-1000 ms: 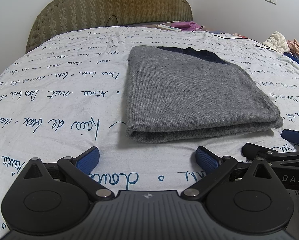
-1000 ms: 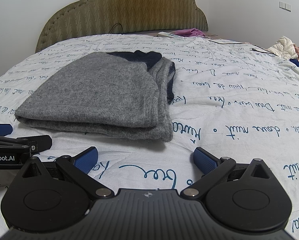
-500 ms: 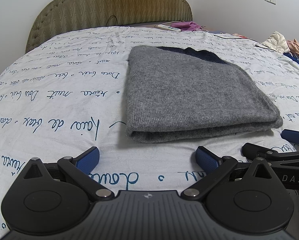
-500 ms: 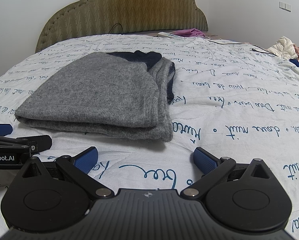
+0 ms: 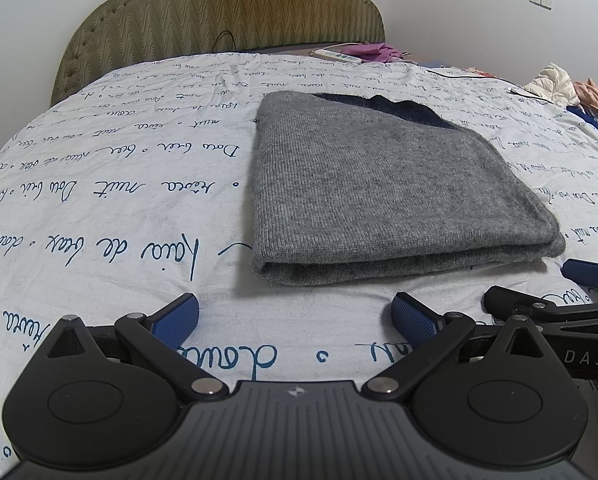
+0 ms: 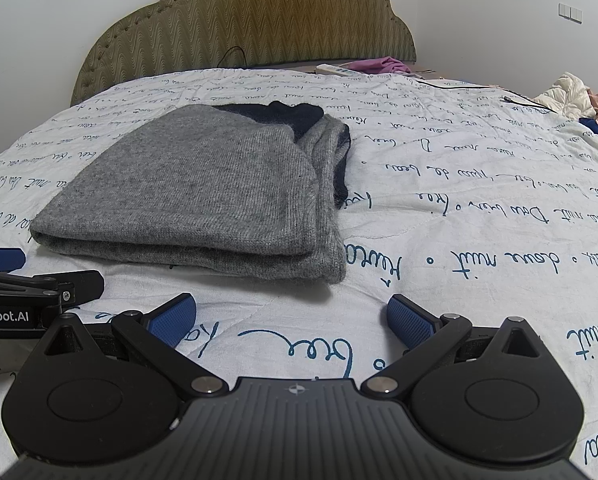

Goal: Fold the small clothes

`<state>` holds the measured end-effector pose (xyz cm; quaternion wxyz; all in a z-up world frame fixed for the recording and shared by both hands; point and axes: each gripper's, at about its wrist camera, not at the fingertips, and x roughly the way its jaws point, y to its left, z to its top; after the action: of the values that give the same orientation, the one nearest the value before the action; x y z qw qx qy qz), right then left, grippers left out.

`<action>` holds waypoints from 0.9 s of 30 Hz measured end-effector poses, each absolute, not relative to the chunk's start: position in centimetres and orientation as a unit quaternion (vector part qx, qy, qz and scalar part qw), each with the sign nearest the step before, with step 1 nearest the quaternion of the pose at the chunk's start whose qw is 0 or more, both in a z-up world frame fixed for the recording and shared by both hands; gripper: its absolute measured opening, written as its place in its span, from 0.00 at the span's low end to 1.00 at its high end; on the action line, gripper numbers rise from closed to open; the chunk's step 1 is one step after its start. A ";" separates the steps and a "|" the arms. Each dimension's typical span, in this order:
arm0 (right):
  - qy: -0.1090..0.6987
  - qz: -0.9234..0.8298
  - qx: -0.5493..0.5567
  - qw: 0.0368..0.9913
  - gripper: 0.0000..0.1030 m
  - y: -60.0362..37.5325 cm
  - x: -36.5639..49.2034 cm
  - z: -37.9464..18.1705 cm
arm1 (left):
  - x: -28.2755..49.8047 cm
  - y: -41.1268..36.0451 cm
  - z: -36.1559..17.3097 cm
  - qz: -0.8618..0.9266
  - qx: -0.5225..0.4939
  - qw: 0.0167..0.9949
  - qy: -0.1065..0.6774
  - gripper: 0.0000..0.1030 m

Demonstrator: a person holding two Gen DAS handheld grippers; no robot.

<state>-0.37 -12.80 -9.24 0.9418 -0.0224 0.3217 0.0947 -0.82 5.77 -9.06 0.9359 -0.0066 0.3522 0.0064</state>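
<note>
The folded grey garment (image 5: 383, 196) lies flat on the bed cover (image 5: 99, 208), just ahead of both tongs and clear of them.

View differences:
- The left wrist view shows the folded near edge and the smooth left side of the garment. Only a strip of dark navy fabric (image 5: 403, 108) shows at the far edge.
- The right wrist view shows the garment's right side (image 6: 203, 188), where stacked grey layers end in loose edges. The navy fabric (image 6: 291, 114) shows more fully here, at the far end and down the right edge.
- Each view shows the other tool at its margin. The right tongs (image 5: 539, 292) enter at the lower right of the left view. The left tongs (image 6: 35, 276) enter at the lower left of the right view.

Tongs state:
- Left tongs (image 5: 295, 316): blue pads (image 5: 177, 320) spread wide, nothing between them. They sit low over the bed cover, short of the garment's near edge.
- Right tongs (image 6: 291, 316): blue pads (image 6: 411, 322) spread wide, nothing between them. They sit low over the cover, near the garment's right front corner and not touching it.

Background: padded headboard (image 6: 251, 28), with a pile of clothes (image 6: 575, 96) at the far right.
</note>
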 end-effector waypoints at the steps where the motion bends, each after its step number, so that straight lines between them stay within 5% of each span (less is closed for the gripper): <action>1: 0.321 0.094 -0.022 0.942 0.99 -12.8 -0.4 -9.2 | -0.8 5.8 -9.1 0.006 -0.007 0.936 0.352 1.00; 27: 0.321 0.093 -0.023 0.942 0.99 -12.8 -0.4 -9.1 | -0.6 5.6 -8.8 0.004 -0.007 0.933 0.360 1.00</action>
<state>-0.44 -12.80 -9.13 0.9424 -0.0234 0.3206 0.0926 -0.60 5.61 -8.85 0.9328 -0.0065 0.3603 0.0040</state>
